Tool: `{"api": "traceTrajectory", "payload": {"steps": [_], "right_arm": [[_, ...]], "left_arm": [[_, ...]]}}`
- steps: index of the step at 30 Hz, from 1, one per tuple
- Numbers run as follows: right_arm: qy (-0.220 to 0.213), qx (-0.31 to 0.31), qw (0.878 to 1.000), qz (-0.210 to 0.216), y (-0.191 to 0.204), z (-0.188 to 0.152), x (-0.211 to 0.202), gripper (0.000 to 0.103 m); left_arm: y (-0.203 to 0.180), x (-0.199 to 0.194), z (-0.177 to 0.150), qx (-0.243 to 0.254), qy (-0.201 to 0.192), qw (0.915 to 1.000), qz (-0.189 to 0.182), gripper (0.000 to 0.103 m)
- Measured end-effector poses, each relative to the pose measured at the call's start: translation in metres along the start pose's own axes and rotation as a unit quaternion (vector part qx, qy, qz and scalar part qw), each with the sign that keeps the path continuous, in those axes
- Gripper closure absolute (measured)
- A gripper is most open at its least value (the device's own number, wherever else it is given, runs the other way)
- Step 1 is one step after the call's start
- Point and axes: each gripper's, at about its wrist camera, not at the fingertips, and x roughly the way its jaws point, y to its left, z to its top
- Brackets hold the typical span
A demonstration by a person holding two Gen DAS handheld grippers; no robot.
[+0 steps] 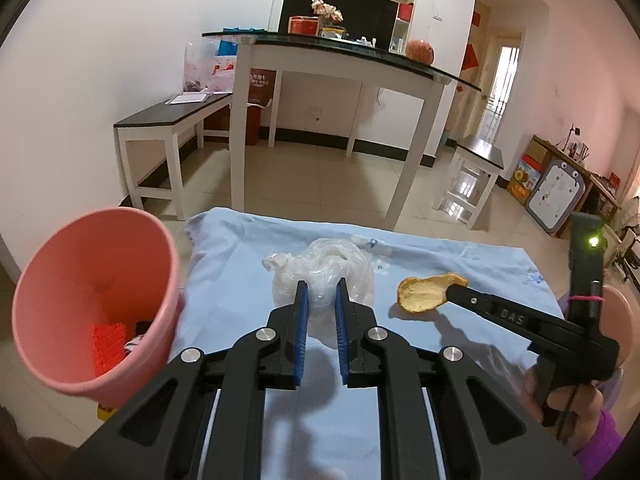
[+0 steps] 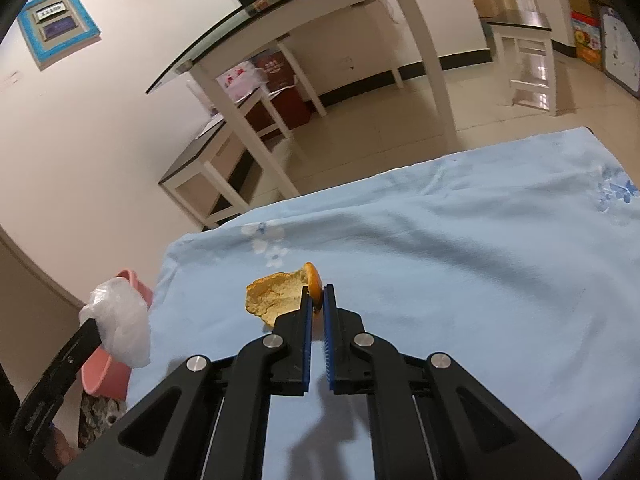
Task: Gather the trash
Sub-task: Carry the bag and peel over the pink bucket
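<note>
Currently: left gripper (image 1: 321, 289) clenched on plastic bag (image 1: 324, 270), right of pink bin (image 1: 94, 300); right gripper (image 2: 317, 295) grasping orange peel (image 2: 280, 292), farther right.

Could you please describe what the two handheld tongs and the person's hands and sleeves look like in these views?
Both tongs, left and right, are matte black plastic with silver round rivets at the linkage joints and ridged blue pads lining the inner faces. The right tongs carry raised lettering, a pink rubber band around the upright body, and a lit green indicator. The hand gripping them shows a purple sleeve.

Light-blue floral cloth (image 2: 460, 248) over the table, small clear wrapper (image 1: 370, 245) on it.
</note>
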Motion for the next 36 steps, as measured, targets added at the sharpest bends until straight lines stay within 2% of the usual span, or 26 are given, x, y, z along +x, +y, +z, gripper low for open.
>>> {"api": "traceTrajectory", "payload": {"steps": [10, 16, 20, 27, 36], "right_arm": [[0.022, -0.038, 0.998, 0.04, 0.021, -0.01, -0.004, 0.098], [0.027, -0.092, 0.994, 0.056, 0.044, -0.019, -0.007, 0.098], [0.012, -0.117, 0.991, 0.07, 0.057, -0.021, -0.016, 0.098], [-0.004, -0.163, 0.984, 0.066, 0.09, -0.034, -0.039, 0.098], [-0.022, -0.162, 0.983, 0.08, 0.129, -0.047, -0.066, 0.098]], "left_arm": [[0.013, -0.048, -0.016, 0.0, -0.01, 0.9998, 0.014, 0.09], [0.023, -0.07, -0.03, -0.006, -0.009, 0.9998, 0.019, 0.09], [0.031, -0.081, -0.037, -0.01, -0.009, 0.9996, 0.024, 0.09], [0.04, -0.099, -0.041, -0.017, -0.028, 0.9993, 0.021, 0.09], [0.051, -0.112, -0.046, -0.029, -0.055, 0.998, 0.015, 0.09]]}}
